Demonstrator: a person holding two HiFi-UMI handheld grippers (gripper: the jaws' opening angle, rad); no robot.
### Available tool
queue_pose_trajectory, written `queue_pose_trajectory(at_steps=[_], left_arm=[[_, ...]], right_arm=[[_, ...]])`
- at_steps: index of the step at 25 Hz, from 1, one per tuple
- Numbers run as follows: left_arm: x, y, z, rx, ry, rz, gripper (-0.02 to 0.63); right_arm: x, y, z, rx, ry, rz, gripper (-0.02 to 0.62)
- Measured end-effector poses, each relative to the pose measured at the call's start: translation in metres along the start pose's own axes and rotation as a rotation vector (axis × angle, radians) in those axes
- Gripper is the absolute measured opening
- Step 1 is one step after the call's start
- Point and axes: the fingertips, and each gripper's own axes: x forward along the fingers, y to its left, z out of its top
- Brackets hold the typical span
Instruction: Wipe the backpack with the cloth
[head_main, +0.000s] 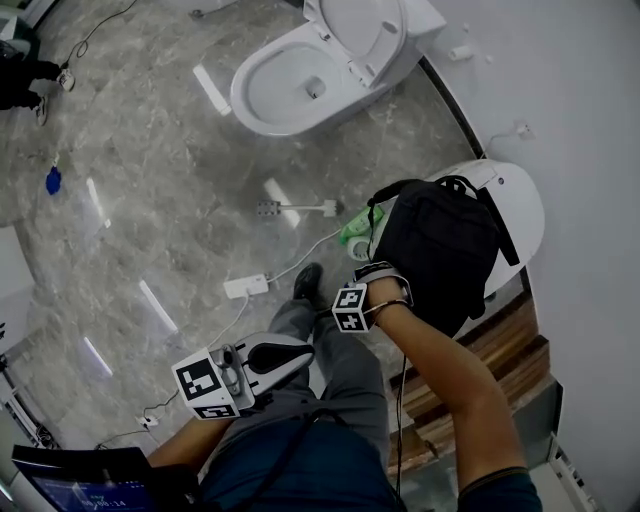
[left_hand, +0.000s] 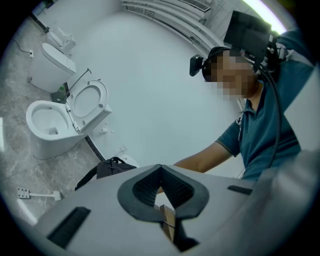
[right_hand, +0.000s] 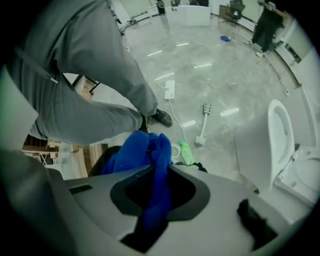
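Two things are mostly hidden in my head view. The tips of my right gripper (head_main: 374, 275) sit under my wrist and its marker cube (head_main: 350, 308), and the cloth is covered there too. The right gripper view shows both: the jaws are pinched narrow on the blue cloth (right_hand: 147, 150). It is soft and bunched, bulging ahead of the pads and hanging back through the gap behind them. Past it only a dark sliver of the backpack (right_hand: 100, 161) shows, so I cannot tell whether cloth and backpack touch.

From above, the backpack (head_main: 440, 248) is black fabric, rounded, with straps trailing. It lies on a smooth white oval lid (head_main: 522, 205), covering the lid's left half and overhanging its left edge. Its zips are too dark to read, so I cannot tell what it holds. In the left gripper view my own gripper body cuts it off, leaving just its top and a strap.

My left gripper (head_main: 285, 355) hangs by my grey trouser leg, well apart from the backpack. Its ribbed dark pads (left_hand: 145, 187) meet at the tips with nothing between them.

A green bottle (head_main: 355, 232) lies just beside the backpack's left edge; I cannot tell whether it is on the lid or the floor. Farther off on the glossy grey veined floor (head_main: 150, 130) stands a white toilet (head_main: 300, 75), seat up, its bowl showing only the drain.
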Motion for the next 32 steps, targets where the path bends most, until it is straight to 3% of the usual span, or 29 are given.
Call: queue_pose_trajectory(at_steps=[5, 7, 9, 15, 17, 22, 25, 29, 32], left_arm=[[-0.006, 0.005, -0.005, -0.003, 0.014, 0.017, 0.005], [-0.004, 0.003, -0.004, 0.000, 0.012, 0.010, 0.005], [-0.001, 0.001, -0.003, -0.001, 0.008, 0.003, 0.005], [0.002, -0.002, -0.001, -0.008, -0.002, 0.000, 0.005], [0.000, 0.002, -0.003, -0.010, -0.001, 0.012, 0.005], [0.000, 0.003, -0.005, -0.005, 0.001, 0.023, 0.005], [0.007, -0.002, -0.004, -0.006, -0.006, 0.013, 0.005], [0.012, -0.006, -0.001, -0.011, -0.011, 0.000, 0.005], [0.009, 0.001, -0.008, -0.016, 0.002, 0.021, 0.005]], right_arm=[[-0.034, -0.126, -0.089, 0.189, 0.111, -0.211, 0.058], [-0.042, -0.141, -0.107, 0.261, 0.121, -0.207, 0.058], [-0.036, -0.121, -0.092, 0.212, 0.119, -0.168, 0.058], [-0.010, 0.009, 0.012, -0.095, -0.010, -0.016, 0.058], [-0.003, 0.001, 0.010, -0.082, -0.011, -0.035, 0.058], [-0.030, -0.105, -0.071, 0.181, 0.072, -0.186, 0.058], [-0.031, -0.085, -0.060, 0.104, 0.075, -0.175, 0.058], [-0.023, -0.032, -0.016, -0.059, -0.041, -0.188, 0.058], [-0.036, -0.083, -0.047, -0.001, -0.083, -0.338, 0.058]])
